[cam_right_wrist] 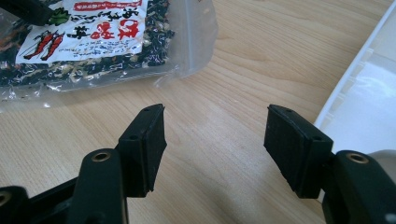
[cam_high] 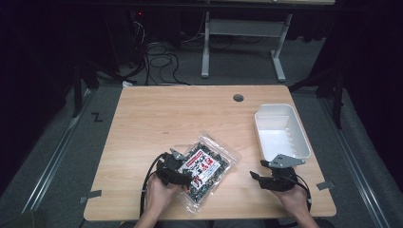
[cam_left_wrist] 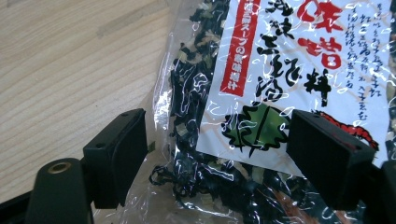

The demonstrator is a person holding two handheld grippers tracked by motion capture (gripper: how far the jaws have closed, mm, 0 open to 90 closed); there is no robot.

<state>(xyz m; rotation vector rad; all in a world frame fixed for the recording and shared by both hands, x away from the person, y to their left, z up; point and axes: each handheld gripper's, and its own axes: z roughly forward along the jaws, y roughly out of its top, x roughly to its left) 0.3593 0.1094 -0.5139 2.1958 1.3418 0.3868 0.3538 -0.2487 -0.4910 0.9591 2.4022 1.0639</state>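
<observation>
The room around me is dark, and I work on a light wooden table (cam_high: 157, 118) that has a small round hole (cam_high: 238, 98) near its far edge.

I judge the job is to move the packet into the tray, and it is only at its beginning: the packet lies on the wood, nothing is lifted, and the tray is empty. The grasp, the lift and the carry to the tray are all left to do.

My left claw (cam_left_wrist: 217, 154) is wide apart. Its two black jaws stand one on each side of the near end of the clear packet of dried seaweed (cam_left_wrist: 280, 70), the left jaw over the plastic edge and the right jaw over the white printed label. I think the jaws hover just over the film or touch it lightly, but they do not clamp it; I cannot tell if there is real contact. From above, this claw (cam_high: 183, 173) sits at the near left corner of the packet (cam_high: 206, 166).

My right claw (cam_right_wrist: 215, 140) is also wide apart and holds nothing; only bare wood is between its jaws. It waits low over the table, and the packet is ahead of it to the left, apart from it.

Farther, just beyond and beside my right claw (cam_high: 266, 176), the white plastic tray (cam_high: 304, 142) stands, well apart from the packet.
</observation>
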